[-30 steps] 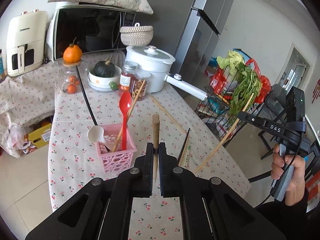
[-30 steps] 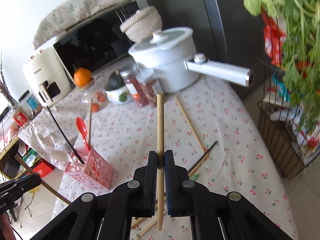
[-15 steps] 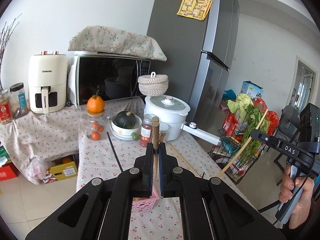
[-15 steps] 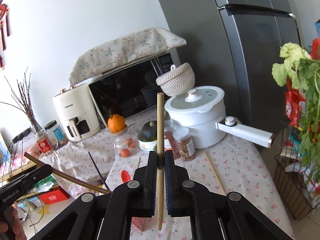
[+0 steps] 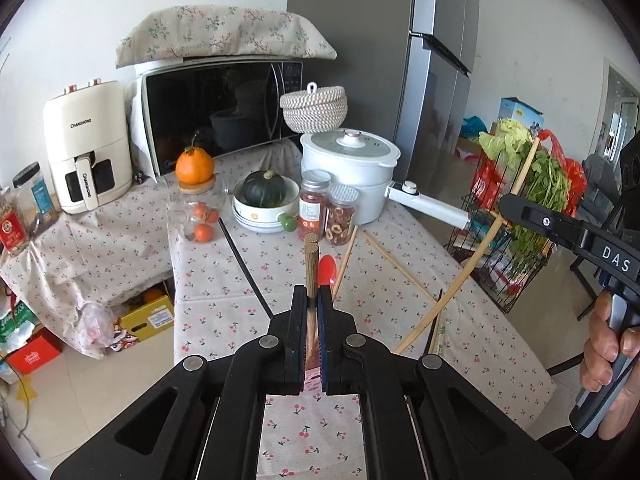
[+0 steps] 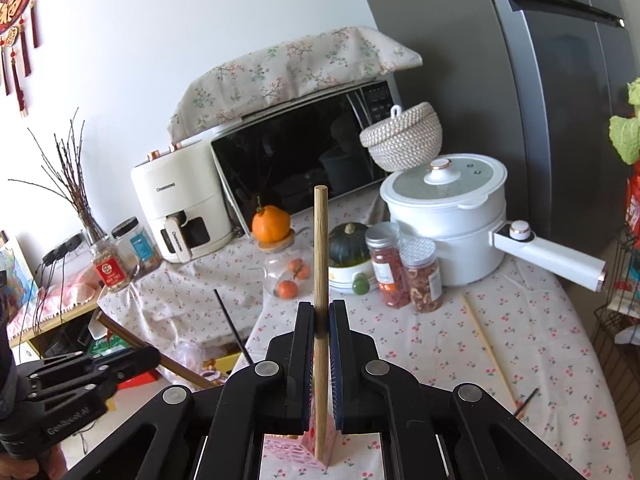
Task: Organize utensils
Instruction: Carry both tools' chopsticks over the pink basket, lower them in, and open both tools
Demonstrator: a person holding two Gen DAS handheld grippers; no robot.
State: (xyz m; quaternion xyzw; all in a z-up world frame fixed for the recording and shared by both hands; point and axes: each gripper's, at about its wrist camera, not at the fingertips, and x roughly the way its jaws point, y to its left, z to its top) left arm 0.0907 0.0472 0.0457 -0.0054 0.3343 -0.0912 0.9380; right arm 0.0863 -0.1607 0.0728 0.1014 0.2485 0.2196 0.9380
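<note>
My left gripper (image 5: 313,300) is shut on a dark brown chopstick (image 5: 311,258) that points away from the camera. My right gripper (image 6: 321,316) is shut on a light wooden chopstick (image 6: 320,248), held upright; this chopstick also shows in the left wrist view (image 5: 472,264). Its lower end hangs over the pink utensil basket (image 6: 296,446), which is mostly hidden behind the jaws. A red spoon (image 5: 327,270) and a wooden chopstick (image 5: 346,258) stick up behind my left fingers. Loose chopsticks (image 5: 396,270) lie on the cherry-print tablecloth (image 5: 240,280). The left gripper shows in the right wrist view (image 6: 80,376).
At the back of the table stand a white pot with a long handle (image 5: 352,176), two spice jars (image 5: 326,212), a bowl with a squash (image 5: 264,196), a jar under an orange (image 5: 196,184), a microwave (image 5: 216,108) and an air fryer (image 5: 86,148). A vegetable rack (image 5: 520,208) stands to the right.
Both grippers tilted up from the table and then partly back down. The basket with the spoon has slipped behind my jaws. Both chopsticks stay gripped.
</note>
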